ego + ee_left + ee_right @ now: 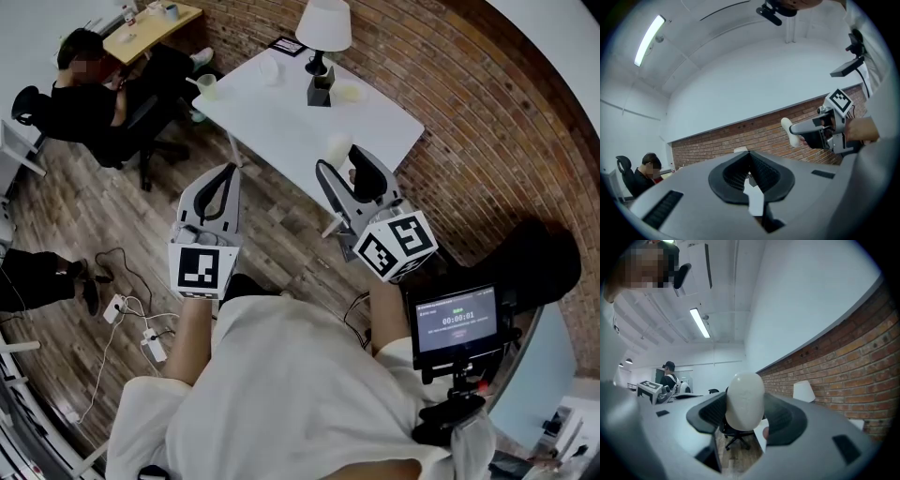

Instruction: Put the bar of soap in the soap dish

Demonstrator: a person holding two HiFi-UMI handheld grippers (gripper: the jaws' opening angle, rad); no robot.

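The bar of soap (745, 398) is a smooth, white, rounded oval, pinched across its middle between the ribbed pads of the right hand-held gripper (746, 409), with its upper end standing clear of them. In the head view it is carried in the air, short of the near edge of the white counter (281, 127).

It looks stiff, light and slick. Its curved sides could squirt out under a hard squeeze, so a moderate grip across the broad flanks at mid-length seems safest.

A shallow pale dish (350, 92), probably the soap dish, lies on the counter beside a black holder (320, 92) and a table lamp (323, 26).

The left hand-held gripper (750, 163) is clenched on nothing and held in the air well left of the soap.
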